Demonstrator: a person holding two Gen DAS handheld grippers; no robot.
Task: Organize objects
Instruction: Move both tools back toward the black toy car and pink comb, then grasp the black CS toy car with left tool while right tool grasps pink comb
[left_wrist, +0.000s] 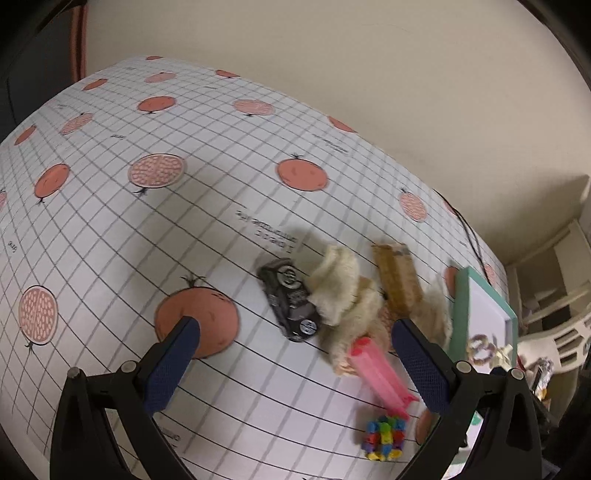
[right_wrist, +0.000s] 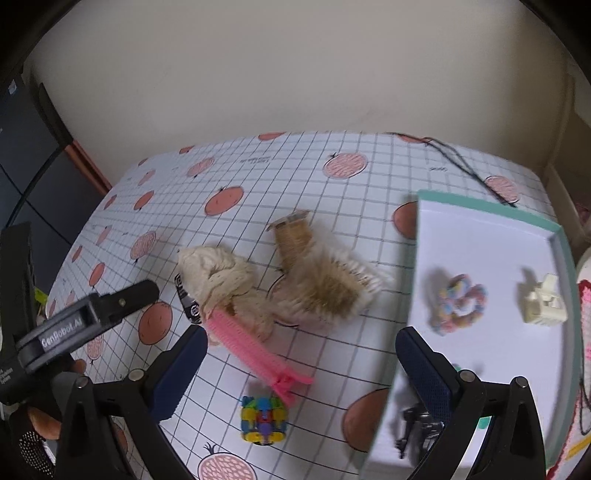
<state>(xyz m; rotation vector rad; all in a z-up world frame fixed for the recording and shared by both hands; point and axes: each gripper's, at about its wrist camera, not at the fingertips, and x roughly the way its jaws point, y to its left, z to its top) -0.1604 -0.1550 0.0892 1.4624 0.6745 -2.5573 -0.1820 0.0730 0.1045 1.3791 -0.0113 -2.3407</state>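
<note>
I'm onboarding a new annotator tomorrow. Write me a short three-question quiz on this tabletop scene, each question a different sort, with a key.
1. True or false: the pink comb lies inside the teal-rimmed tray.
2. Multiple choice: which item is already in the tray? A) the multicoloured cube toy B) the cream hair claw C) the black packet
3. Short answer: is the right hand-held gripper holding anything?

Key
1. False; it lies on the grid-patterned tablecloth, next to the tray.
2. B
3. No; its jaws stand open and empty. So do those of the left hand-held gripper.
</note>
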